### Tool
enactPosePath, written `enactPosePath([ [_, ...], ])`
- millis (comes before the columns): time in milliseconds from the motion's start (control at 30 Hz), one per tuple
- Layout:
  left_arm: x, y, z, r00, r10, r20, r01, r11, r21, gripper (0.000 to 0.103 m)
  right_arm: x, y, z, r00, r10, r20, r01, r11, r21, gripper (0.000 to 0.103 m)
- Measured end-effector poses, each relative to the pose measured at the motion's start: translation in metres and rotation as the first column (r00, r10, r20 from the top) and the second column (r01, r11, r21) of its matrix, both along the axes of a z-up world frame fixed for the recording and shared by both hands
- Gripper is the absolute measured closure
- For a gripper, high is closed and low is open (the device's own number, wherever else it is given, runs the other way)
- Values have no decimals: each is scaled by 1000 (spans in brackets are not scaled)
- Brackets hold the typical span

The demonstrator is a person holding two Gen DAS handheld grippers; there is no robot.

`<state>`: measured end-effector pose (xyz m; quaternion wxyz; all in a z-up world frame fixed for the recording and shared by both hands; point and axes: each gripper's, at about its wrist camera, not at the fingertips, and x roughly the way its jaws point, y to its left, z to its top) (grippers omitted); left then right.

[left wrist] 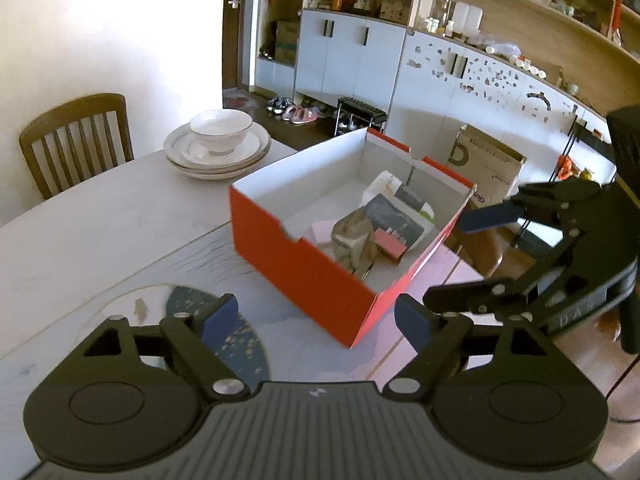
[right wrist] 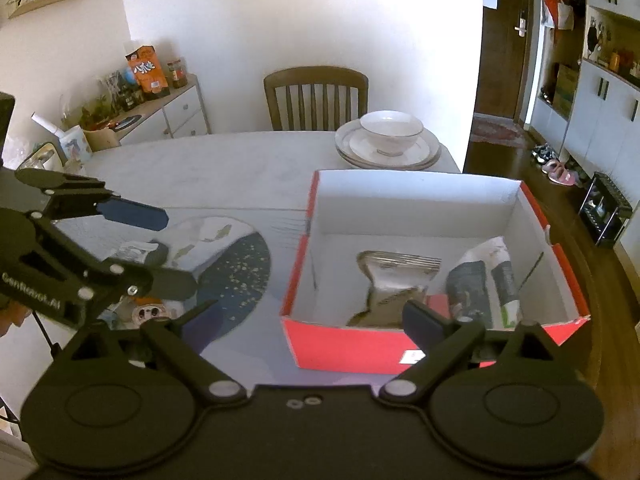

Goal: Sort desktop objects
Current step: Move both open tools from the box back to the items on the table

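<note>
Near the table's (right wrist: 208, 168) right edge we are finding a red box (right wrist: 348, 346) with white inner walls, sitting open-topped. Inside it we are noting a crumpled tan packet (right wrist: 394, 280), a dark-and-white pouch (right wrist: 486, 280), and a pink item (left wrist: 390, 243) toward the near wall. Toward the far right corner, plates (right wrist: 386, 156) are sitting stacked with a bowl (right wrist: 391, 128) on top. A chair (right wrist: 316, 94) is standing at the far edge.

We are holding the left gripper (left wrist: 316, 320) over the near part of the table, jaws standing apart with nothing between them; its blue pads (left wrist: 219, 318) are flanking the box's near corner in its own view. We are holding the right gripper (right wrist: 312, 314) just before the box's near wall, jaws standing wide apart and empty. A round dark-blue mat (right wrist: 244, 272) is lying left of the box. Small items are lying near the left gripper in the right view; we cannot identify them.
</note>
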<state>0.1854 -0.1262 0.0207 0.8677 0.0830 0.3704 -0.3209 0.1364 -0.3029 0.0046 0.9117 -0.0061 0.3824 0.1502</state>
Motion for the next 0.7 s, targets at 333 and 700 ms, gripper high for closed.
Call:
enactPosePath([
  [333, -23, 64, -18, 1000, 25, 8, -25, 1000, 15, 3, -10, 49, -5, 999, -23, 33, 22, 999, 27, 1],
  [700, -32, 137, -46, 993, 111, -31, -110, 993, 43, 3, -18, 102, -25, 999, -41, 26, 41, 999, 19, 1],
])
